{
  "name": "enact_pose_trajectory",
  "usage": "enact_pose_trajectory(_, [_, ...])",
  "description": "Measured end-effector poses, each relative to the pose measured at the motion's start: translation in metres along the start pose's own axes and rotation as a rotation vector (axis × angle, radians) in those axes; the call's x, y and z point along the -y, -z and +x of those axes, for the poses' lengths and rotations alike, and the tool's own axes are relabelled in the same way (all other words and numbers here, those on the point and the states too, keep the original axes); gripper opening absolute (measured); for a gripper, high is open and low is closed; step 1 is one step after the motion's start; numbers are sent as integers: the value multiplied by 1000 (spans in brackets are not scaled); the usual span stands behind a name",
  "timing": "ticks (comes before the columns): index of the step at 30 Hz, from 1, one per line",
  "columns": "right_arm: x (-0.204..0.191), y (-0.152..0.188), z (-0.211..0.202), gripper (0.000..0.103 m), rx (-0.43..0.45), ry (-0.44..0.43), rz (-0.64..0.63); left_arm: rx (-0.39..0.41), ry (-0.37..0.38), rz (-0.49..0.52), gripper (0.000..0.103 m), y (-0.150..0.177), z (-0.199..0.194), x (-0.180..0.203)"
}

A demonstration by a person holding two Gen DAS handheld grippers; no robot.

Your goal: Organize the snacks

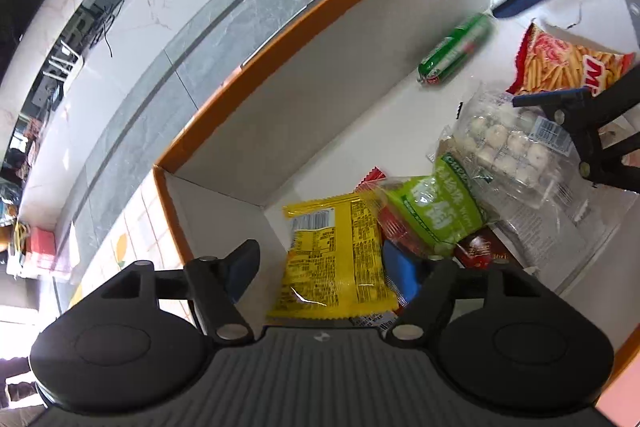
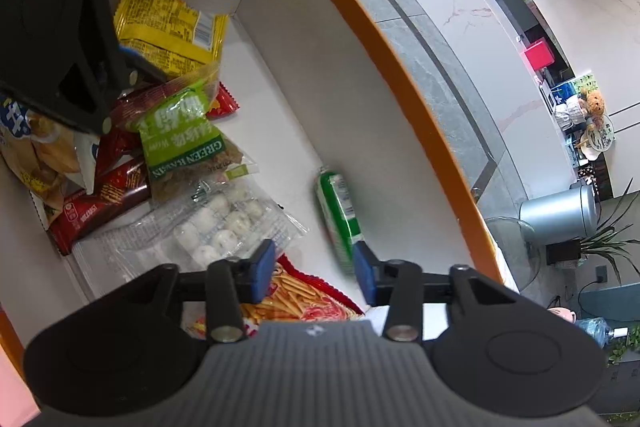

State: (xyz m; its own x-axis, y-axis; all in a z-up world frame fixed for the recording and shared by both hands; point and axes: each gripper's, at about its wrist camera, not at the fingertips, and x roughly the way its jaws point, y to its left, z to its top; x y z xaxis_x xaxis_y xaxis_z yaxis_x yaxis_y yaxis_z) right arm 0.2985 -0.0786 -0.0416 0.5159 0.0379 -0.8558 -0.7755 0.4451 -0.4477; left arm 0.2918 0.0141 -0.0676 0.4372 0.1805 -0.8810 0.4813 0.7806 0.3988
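Nearest, the left hand-held gripper (image 1: 326,273) is spread wide, empty, over the yellow packet (image 1: 336,259). Beyond, 2 clear bags are heaped in the orange-rimmed box (image 1: 280,39). Farthest, the right hand-held gripper (image 2: 314,273) is open, unladen, beside the green roll (image 2: 340,211), probably the next pick.

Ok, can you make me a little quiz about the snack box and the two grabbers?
1. True or false: the green tube snack lies apart from the pile, near the box wall.
2. Which packet lies between the left gripper fingers? A) yellow packet B) fries bag C) clear pack of white balls
3. Fill in: both the left gripper and the right gripper have their jaws ____.

Key: 1 true; 2 A; 3 open.
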Motion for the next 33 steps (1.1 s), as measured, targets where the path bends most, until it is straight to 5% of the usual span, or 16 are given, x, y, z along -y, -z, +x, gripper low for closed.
enact_pose_trajectory(5, [0,-6,-15,62,10,2,1,35,7,-58,87,0,-17,-7])
enact_pose_trajectory(26, [-20,12,-141,84,57,142,-5,192,-11,-136,88,39,-138,-9])
enact_pose_trajectory(33, [-41,27,-190,84,65,188,72,261,59,-319,88,68,-184,-17])
